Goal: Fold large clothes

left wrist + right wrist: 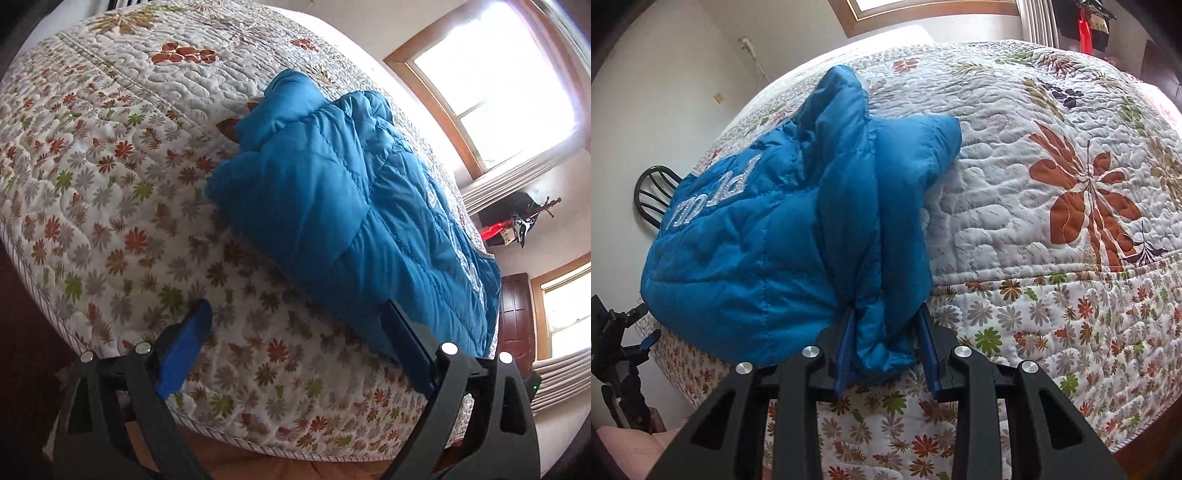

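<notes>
Right gripper (886,354) jaws clenched on blue jacket (768,236) edge at 6 o'clock — likely to fold it across bed (1052,295); left gripper (295,332) jaws released, free.

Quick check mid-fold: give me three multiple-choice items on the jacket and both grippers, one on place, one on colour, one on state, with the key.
1. The jacket lies on:
A. a quilted bed
B. a wooden floor
C. a chair

2. The jacket is:
A. red
B. blue
C. grey

3. The right gripper is:
A. open over the quilt
B. shut on the jacket
C. out of view

Key:
1 A, it rests on the flowered quilt of the bed.
2 B, its padded fabric is bright blue in both views.
3 B, a bunch of fabric sits pinched between its fingers, while the left gripper stands open beside the jacket's edge.
</notes>
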